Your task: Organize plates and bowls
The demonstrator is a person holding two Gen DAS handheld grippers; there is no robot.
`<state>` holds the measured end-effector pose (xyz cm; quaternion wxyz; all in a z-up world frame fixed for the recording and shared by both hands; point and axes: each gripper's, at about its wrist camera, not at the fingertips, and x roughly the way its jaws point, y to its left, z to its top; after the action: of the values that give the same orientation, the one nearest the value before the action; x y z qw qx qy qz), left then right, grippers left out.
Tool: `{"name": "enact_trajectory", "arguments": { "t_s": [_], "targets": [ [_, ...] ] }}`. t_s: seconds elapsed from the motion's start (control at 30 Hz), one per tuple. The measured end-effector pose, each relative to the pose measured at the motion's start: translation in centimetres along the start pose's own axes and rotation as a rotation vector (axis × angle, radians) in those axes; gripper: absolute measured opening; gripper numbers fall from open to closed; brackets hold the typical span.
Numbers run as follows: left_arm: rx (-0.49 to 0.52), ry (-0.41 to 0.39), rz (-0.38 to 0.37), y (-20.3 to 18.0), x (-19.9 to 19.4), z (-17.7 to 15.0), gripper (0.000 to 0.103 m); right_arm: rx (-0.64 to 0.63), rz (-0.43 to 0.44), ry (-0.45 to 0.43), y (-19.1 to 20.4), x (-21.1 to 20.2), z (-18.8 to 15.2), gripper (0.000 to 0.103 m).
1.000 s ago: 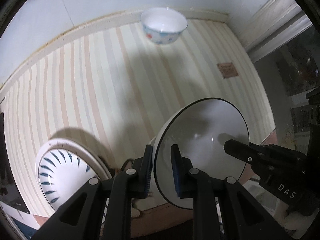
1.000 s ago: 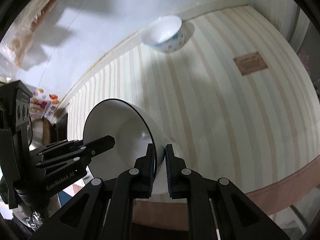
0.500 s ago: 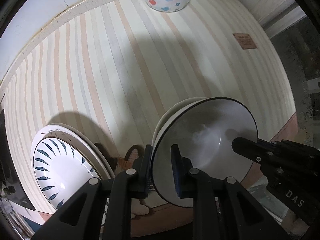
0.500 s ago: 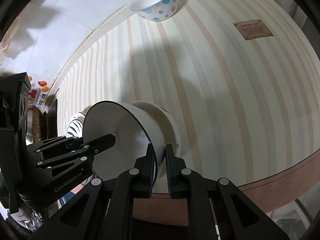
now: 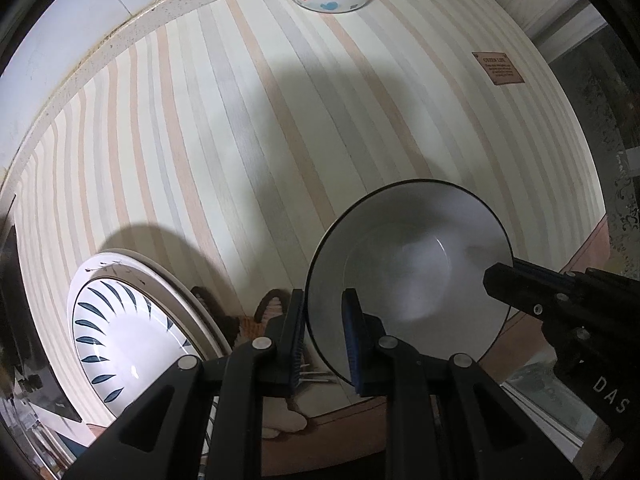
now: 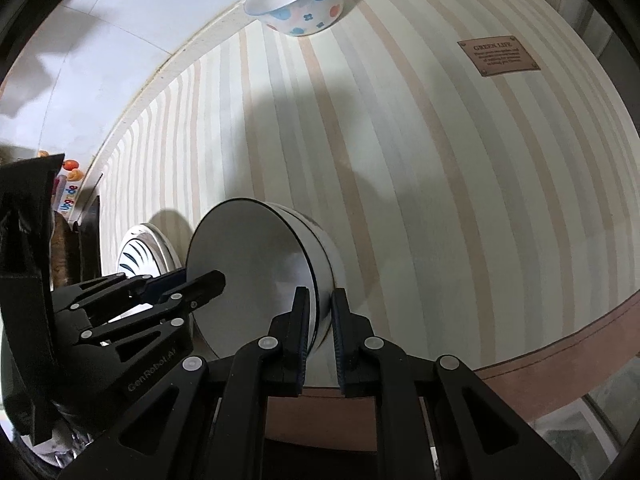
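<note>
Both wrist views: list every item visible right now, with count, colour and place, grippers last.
large bowl: one, white with dark rim, near the table's front edge, gripped at opposite rim points
spotted bowl: one, white with blue and red spots, far edge of table by the wall
plates: apparently two stacked, white, top one with blue leaf marks, front left
tablecloth: one, cream, peach and grey stripes, covering the table
label: one, brown, on the cloth, far right
left gripper: black, shut on the large bowl's rim
right gripper: black, shut on the opposite rim
</note>
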<state>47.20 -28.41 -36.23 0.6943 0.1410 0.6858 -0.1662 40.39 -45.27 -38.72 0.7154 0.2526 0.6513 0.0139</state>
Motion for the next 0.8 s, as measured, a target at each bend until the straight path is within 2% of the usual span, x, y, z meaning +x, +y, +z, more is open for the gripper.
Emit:
{"name": "enact_trajectory", "arguments": {
  "t_s": [0.27, 0.4, 0.5, 0.6, 0.63, 0.7, 0.77, 0.8],
  "targets": [
    [0.0, 0.001, -0.006, 0.2, -0.3, -0.4, 0.016, -0.018, -0.021, 0.004, 0.3, 0.2, 0.0, 0.013],
    [-0.005, -0.017, -0.017, 0.8, -2.1, -0.5, 0.016, 0.001, 0.004, 0.018, -0.1, 0.1, 0.2, 0.013],
    [-0.013, -0.073, -0.022, 1.6, -4.8, -0.2, 0.017, 0.024, 0.043, 0.027, -0.7, -0.5, 0.5, 0.013],
    [-0.046, -0.13, -0.047, 2.5, -7.1, 1.7, 0.019, 0.038, 0.091, 0.006, -0.9, -2.1, 1.6, 0.014],
    [-0.061, -0.149, -0.068, 2.9, -7.6, 2.8, 0.024, 0.039, 0.098, -0.009, -1.0, -3.0, 2.5, 0.014],
    [-0.096, -0.183, -0.089, 3.7, -8.2, 5.3, 0.025, 0.036, 0.107, -0.043, -1.0, -4.4, 4.5, 0.021],
    [-0.145, -0.206, -0.11, 4.9, -8.0, 8.1, 0.025, 0.035, 0.109, -0.086, -1.2, -5.4, 6.8, 0.034],
    [-0.171, -0.206, -0.124, 5.5, -7.7, 9.6, 0.025, 0.038, 0.105, -0.107, -1.3, -5.8, 8.1, 0.035]
  ]
}}
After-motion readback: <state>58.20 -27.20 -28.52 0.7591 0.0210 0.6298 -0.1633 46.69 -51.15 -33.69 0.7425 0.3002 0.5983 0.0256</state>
